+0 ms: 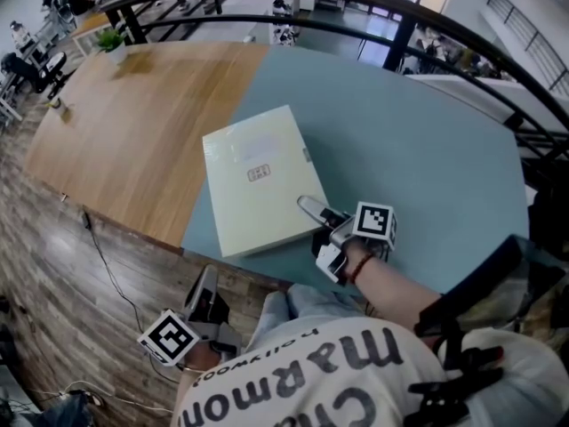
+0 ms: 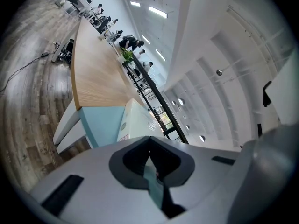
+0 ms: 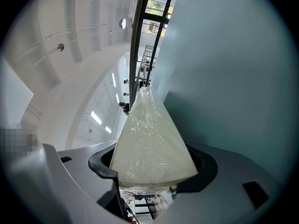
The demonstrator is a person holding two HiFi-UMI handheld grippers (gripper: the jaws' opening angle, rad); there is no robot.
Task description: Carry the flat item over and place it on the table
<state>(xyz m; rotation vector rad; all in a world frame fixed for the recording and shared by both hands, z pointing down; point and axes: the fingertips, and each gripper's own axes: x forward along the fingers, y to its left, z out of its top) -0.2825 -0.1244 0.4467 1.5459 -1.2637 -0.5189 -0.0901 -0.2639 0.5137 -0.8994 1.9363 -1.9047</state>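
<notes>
- While the flat item is seen lying flat on the table, its near right edge is clamped by the right gripper.
- Item: cream, rectangular, wrapped in clear film, with a small label on its top face.
- Position: mostly on the blue section of the table, with its left edge over the seam to the wood section and its near corner close to the table's front edge.
- In the right gripper view, the flat item is shown running between the jaws of the right gripper. The jaws are set fairly wide and closed on the item's edge.
- The left gripper is held low by the person's side, below the table edge and well apart from the item.
- In the left gripper view, the jaws of the left gripper are shown together with nothing held between them.
- A cable is visible on the plank floor to the left.
</notes>
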